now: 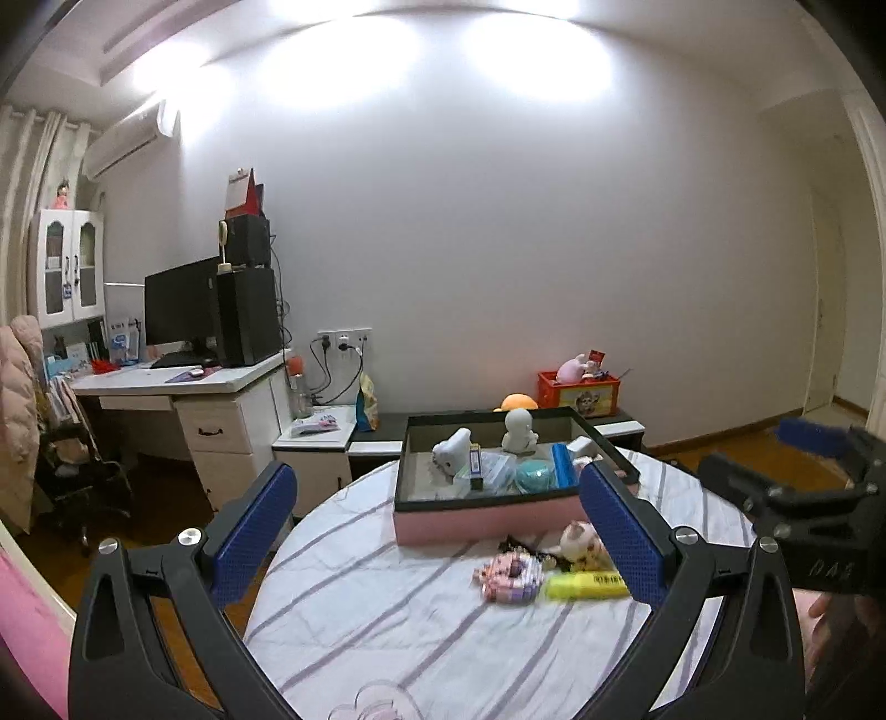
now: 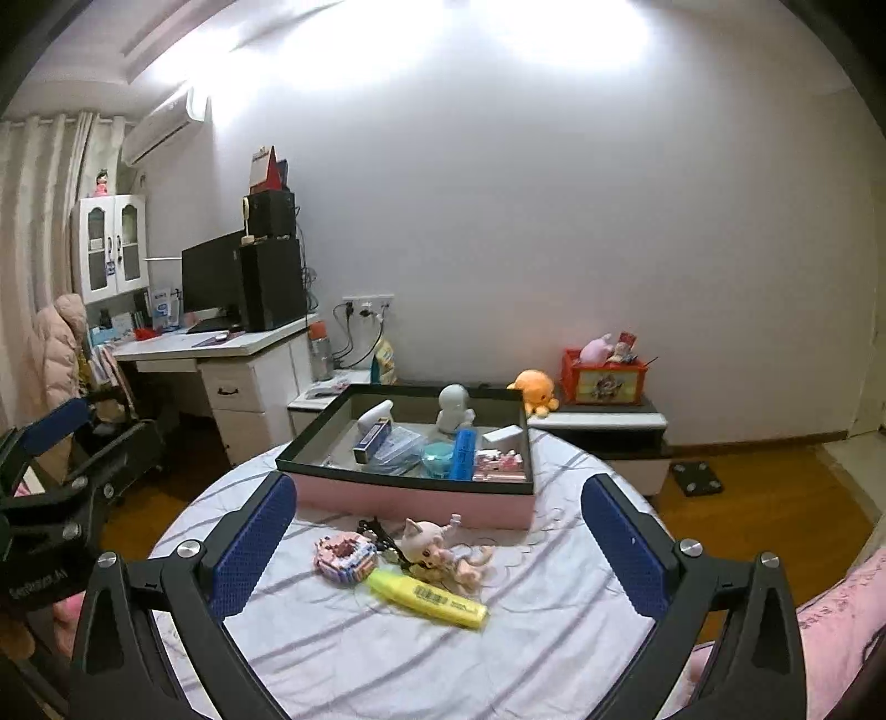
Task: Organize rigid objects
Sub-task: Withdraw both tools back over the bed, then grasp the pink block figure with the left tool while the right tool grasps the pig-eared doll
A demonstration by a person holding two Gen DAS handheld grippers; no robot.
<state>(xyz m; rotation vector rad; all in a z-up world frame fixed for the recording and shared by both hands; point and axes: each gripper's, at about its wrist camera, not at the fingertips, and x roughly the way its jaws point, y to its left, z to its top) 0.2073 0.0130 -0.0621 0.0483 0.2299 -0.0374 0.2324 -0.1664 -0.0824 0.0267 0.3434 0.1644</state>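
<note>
A pink-sided tray (image 2: 410,501) with a dark rim held a white figurine (image 2: 453,410), blue stick (image 2: 462,454) and teal disc (image 2: 440,458); at its 6 o'clock lay a yellow highlighter (image 2: 429,599), toppled doll (image 2: 437,554) and pink block toy (image 2: 344,556).

Plain white wall (image 2: 554,249) runs across the rear, brightly lit from glare on the white ceiling (image 1: 421,44). A white wall-mounted air conditioner (image 2: 160,130) sits high at left, beside pale pleated curtains (image 2: 39,183). Below stands a white glass-door cabinet (image 2: 111,249) and a white desk with drawers (image 2: 232,365) carrying a black monitor (image 2: 213,274) and black computer tower (image 2: 272,285). A white socket strip (image 2: 368,303) is fixed to the wall. A low black-and-white cabinet (image 2: 609,423) stands against the wall. Flooring is brown wood (image 2: 764,509).
</note>
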